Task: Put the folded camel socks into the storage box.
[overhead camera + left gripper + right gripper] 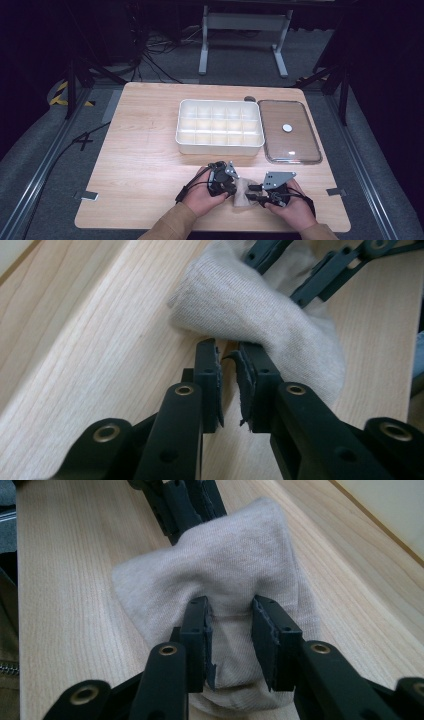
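A beige sock [243, 193] lies bunched on the wooden table [145, 165] near its front edge, between my two hands. My left gripper [234, 190] comes at it from the left. In the left gripper view its jaws [229, 347] stand almost together, pinching the sock's [260, 305] near edge at their tips. My right gripper [253, 193] comes from the right. In the right gripper view it [230, 605] is shut on a raised fold of the sock [230, 555], which fills the gap between the pads. Each gripper view also shows the other gripper's black jaws beyond the sock.
A white box [220, 146] divided into several compartments sits at the table's middle, beyond the hands. To its right lies a clear lid [300, 150] with a small white disc [287, 128] on it. The table's front edge is just behind my hands.
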The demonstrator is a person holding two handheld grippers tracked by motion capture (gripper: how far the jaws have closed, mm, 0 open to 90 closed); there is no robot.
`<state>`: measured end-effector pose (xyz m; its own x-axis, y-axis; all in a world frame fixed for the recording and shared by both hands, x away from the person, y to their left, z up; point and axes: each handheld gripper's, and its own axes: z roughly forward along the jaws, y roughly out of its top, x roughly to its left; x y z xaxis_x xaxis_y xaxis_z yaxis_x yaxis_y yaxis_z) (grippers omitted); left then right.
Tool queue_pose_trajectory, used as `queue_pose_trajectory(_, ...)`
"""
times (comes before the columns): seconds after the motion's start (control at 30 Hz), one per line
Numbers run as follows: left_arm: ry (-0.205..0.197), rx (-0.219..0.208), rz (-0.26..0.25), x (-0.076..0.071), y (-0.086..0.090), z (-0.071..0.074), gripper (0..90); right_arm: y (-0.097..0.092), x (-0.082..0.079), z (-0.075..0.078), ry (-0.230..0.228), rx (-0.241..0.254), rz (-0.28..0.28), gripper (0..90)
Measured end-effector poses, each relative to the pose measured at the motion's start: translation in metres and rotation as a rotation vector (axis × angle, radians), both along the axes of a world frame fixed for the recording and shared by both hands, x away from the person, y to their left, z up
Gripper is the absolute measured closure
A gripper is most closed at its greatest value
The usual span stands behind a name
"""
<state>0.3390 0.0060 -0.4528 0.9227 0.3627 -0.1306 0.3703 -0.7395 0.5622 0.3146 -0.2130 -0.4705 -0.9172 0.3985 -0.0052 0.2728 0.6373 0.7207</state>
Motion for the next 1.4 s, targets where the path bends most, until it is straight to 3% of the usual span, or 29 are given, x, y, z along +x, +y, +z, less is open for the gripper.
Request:
queue_pose_trajectory(0.13, -0.006, -0.019, -0.006, -0.003, -0.002, 0.004, 78.7, 0.002, -0.002, 0.0, -0.008, -0.003, -0.007, 68.3)
queue_pose_trajectory(0.33, -0.038, 0.0, -0.018, -0.006, -0.005, 0.008, 78.6, 0.009, -0.006, 0.001, -0.027, -0.014, -0.013, 68.7)
queue_pose_trajectory(0.43, -0.035, -0.01, -0.005, -0.006, -0.004, 0.008, 77.6, 0.01, -0.007, 0.002, -0.027, -0.022, -0.014, 67.4)
queue_pose_trajectory(0.53, -0.032, -0.014, 0.017, -0.004, -0.001, 0.009, 76.7, 0.007, -0.008, 0.009, -0.034, -0.038, -0.035, 62.8)
queue_pose_trajectory(0.8, -0.037, -0.004, 0.027, -0.003, -0.001, 0.008, 76.1, -0.006, -0.013, 0.028, -0.064, -0.022, -0.069, 67.3)
queue_pose_trajectory(0.9, -0.034, -0.001, 0.026, -0.003, -0.001, 0.008, 76.2, -0.011, -0.013, 0.029, -0.037, -0.017, -0.082, 77.1)
queue_pose_trajectory(1.03, -0.033, -0.01, 0.02, -0.004, -0.002, 0.008, 76.5, -0.014, -0.009, 0.019, 0.022, -0.04, -0.1, 87.9)
queue_pose_trajectory(1.4, -0.063, -0.034, -0.014, -0.01, -0.008, 0.015, 76.8, -0.009, -0.008, 0.009, 0.051, -0.044, -0.102, 89.4)
